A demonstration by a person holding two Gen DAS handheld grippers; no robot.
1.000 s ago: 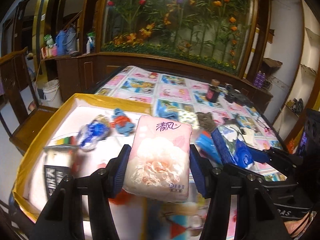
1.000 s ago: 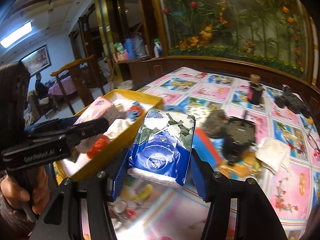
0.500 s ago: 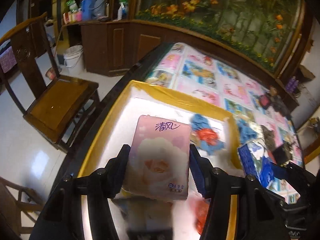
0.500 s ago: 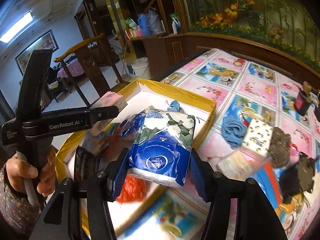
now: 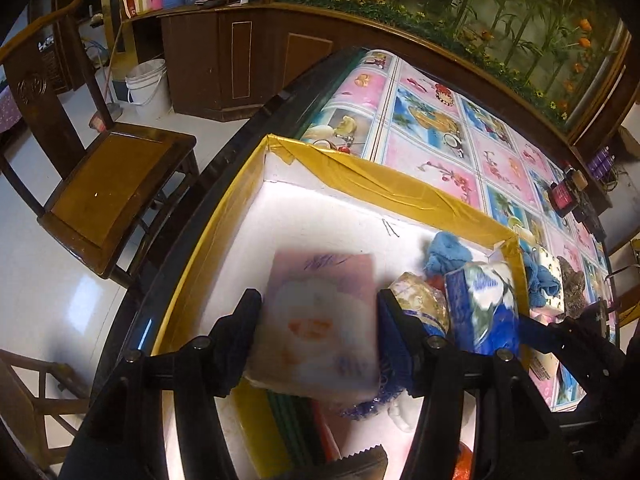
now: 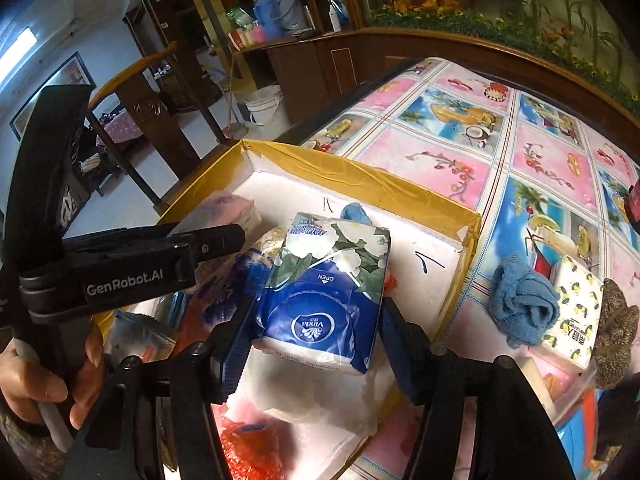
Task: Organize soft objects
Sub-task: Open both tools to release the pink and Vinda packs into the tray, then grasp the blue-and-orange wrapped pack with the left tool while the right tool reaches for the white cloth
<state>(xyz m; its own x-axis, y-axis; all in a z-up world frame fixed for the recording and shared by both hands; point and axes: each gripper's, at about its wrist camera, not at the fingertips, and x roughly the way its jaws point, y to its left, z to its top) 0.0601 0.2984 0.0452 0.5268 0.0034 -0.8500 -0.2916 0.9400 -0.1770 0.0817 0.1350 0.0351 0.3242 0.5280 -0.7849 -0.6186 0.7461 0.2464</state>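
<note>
both grippers opening – tissue packs between (over box)

White glossy tile floor (image 5: 52, 240), dark wooden chair (image 5: 108, 184) beside the table, white bucket (image 5: 148, 86) by a dark wood cabinet (image 5: 224, 64); flower-painted glass panel (image 5: 480, 8) behind, framed picture (image 6: 52, 92) on the far wall, ceiling tube light (image 6: 18, 46) was on
</note>
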